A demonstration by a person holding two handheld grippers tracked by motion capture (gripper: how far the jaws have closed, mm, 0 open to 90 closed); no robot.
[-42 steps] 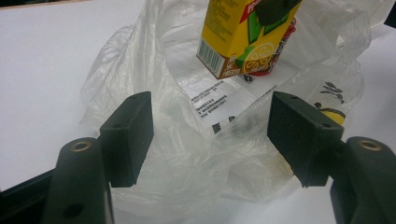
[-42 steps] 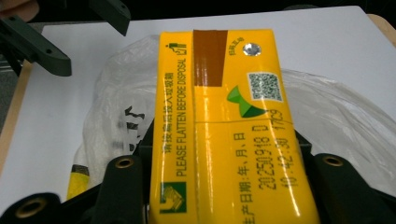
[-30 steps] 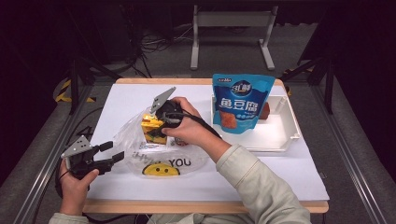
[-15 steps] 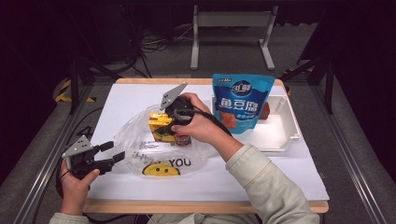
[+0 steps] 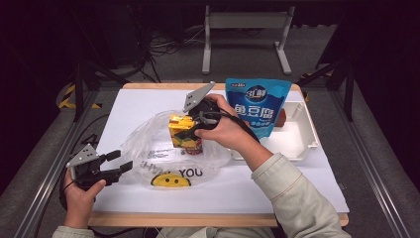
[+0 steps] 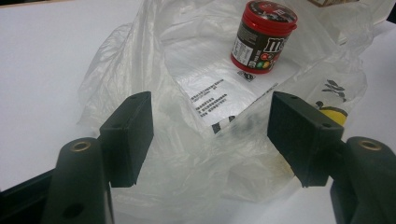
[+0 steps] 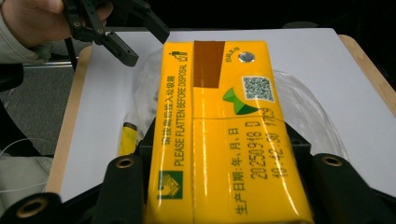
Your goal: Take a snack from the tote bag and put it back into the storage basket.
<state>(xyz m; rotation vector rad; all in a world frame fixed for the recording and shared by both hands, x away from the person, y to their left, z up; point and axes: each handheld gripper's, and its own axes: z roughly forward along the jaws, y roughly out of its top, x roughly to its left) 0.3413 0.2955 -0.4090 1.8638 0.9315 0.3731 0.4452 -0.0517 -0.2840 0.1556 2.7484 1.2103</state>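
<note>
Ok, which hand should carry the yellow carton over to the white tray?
Right. The right gripper already clamps the yellow carton between its fingers, lifted over the plastic bag, beside the white tray. The left gripper stands open at the bag's near edge, far from the tray.

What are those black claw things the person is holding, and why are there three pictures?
They are grippers, tongs with two black jaws, one in each hand, and each carries a small camera. One picture looks down from above the white table. The other two look along each gripper's jaws.

The right gripper is squeezing a yellow drink carton and holding it above a clear plastic bag with a smiley face on it. The left gripper is open, its jaws on either side of the bag's crinkly edge. In the bag sits a red candy tub. Farther back, a blue snack pouch stands at a white tray.
</note>
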